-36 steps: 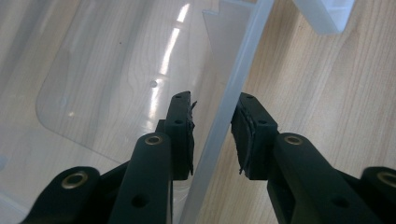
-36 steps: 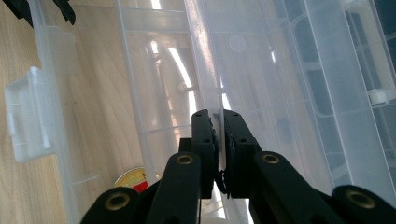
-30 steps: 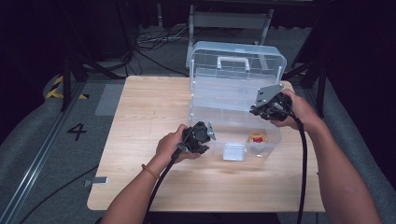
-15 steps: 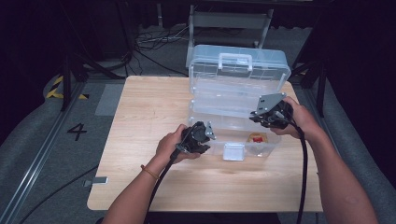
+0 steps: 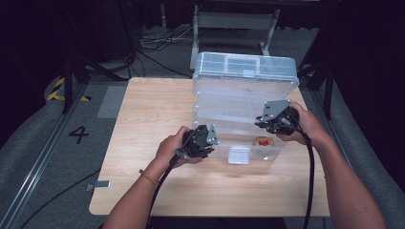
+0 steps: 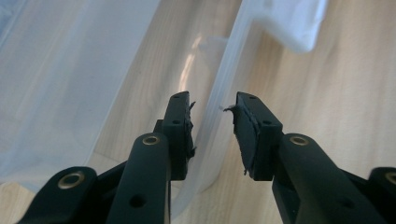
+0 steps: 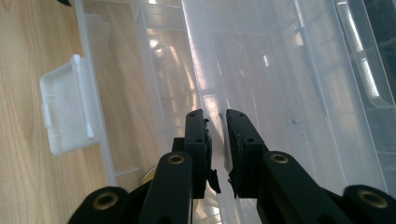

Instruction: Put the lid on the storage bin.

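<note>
A clear plastic storage box (image 5: 248, 143) stands on the wooden table with its lid (image 5: 246, 71) raised and a white latch (image 5: 239, 155) at the front. A small red and yellow thing (image 5: 261, 141) lies inside. My left gripper (image 5: 206, 139) is at the box's front left corner. The box wall (image 6: 210, 116) runs between its jaws, which have just opened a little, and the pads stand off it. My right gripper (image 5: 272, 121) holds the lid's right edge (image 7: 217, 116) between nearly closed pads, and its jaws have been easing apart.
The table (image 5: 157, 109) has bare wood to the left and in front of the box. Behind it are a grey metal frame (image 5: 234, 21) and cables on a dark floor. A floor marking "4" (image 5: 79, 134) lies to the left.
The lid's top edge sits lower in the picture than before, and the right gripper has come down slightly with it. The left gripper stays at the front left corner.
</note>
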A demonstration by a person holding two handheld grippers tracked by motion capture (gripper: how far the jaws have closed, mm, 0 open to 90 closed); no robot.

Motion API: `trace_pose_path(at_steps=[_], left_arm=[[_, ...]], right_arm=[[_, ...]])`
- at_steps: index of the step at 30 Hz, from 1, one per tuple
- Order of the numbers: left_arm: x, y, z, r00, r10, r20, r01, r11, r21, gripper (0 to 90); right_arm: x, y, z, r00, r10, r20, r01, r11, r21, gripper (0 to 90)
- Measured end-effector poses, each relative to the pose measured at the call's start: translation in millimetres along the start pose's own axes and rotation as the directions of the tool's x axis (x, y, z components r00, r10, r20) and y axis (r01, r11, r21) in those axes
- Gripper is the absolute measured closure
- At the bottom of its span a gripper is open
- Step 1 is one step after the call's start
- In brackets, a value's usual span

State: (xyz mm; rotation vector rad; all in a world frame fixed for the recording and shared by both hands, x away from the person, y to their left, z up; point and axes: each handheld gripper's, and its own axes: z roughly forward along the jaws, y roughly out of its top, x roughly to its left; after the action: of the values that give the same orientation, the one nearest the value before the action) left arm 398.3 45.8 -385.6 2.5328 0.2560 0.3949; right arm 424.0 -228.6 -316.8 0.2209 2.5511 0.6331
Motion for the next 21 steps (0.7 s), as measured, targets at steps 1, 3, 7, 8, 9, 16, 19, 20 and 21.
trace_pose_path(at_steps=[1, 3, 7, 8, 9, 16, 19, 20, 21], left_arm=[[1.0, -1.0, -4.4, 1.0000, -0.004, 0.008, 0.004, 0.9997, -0.023, 68.0], [2.8, -2.8, -13.1, 0.9999, 0.001, 0.015, 0.000, 0.9992, -0.040, 68.8], [10.5, -9.2, -31.6, 0.9994, -0.030, 0.018, 0.032, 0.9940, -0.105, 71.0], [14.4, -12.8, -39.3, 0.9987, -0.051, 0.003, 0.051, 0.9901, -0.131, 71.8], [16.3, -14.8, -42.7, 0.9982, -0.061, -0.005, 0.059, 0.9879, -0.143, 73.2], [37.4, -33.7, -63.9, 0.9818, -0.175, -0.074, 0.153, 0.9579, -0.243, 76.8], [45.8, -39.9, -66.4, 0.9721, -0.223, -0.074, 0.194, 0.9403, -0.280, 73.5], [48.5, -41.8, -66.2, 0.9696, -0.231, -0.079, 0.200, 0.9372, -0.285, 74.6], [51.5, -44.2, -65.7, 0.9656, -0.249, -0.075, 0.217, 0.9302, -0.296, 75.1]], right_arm=[[-0.5, -0.7, 0.1, 1.0000, 0.008, -0.001, -0.008, 1.000, -0.007, 80.0], [-0.5, -1.2, 0.0, 1.0000, 0.008, 0.001, -0.008, 1.000, -0.010, 79.9], [-0.7, -1.4, 0.2, 1.0000, 0.008, 0.002, -0.008, 1.000, -0.014, 79.8], [-0.7, -1.5, 0.1, 1.0000, 0.008, 0.003, -0.007, 1.000, -0.015, 79.9], [-0.7, -2.0, -0.1, 0.9999, 0.013, 0.002, -0.013, 1.000, -0.016, 79.8], [-0.3, -3.9, 0.1, 0.9998, 0.021, 0.004, -0.021, 0.999, -0.032, 79.5], [-0.1, -4.8, 0.2, 0.9996, 0.029, 0.005, -0.029, 0.999, -0.037, 79.3], [-0.7, -5.1, 0.4, 0.9997, 0.024, 0.006, -0.023, 0.999, -0.043, 79.3], [-0.7, -5.3, 0.4, 0.9997, 0.025, 0.006, -0.025, 0.999, -0.044, 79.3]])
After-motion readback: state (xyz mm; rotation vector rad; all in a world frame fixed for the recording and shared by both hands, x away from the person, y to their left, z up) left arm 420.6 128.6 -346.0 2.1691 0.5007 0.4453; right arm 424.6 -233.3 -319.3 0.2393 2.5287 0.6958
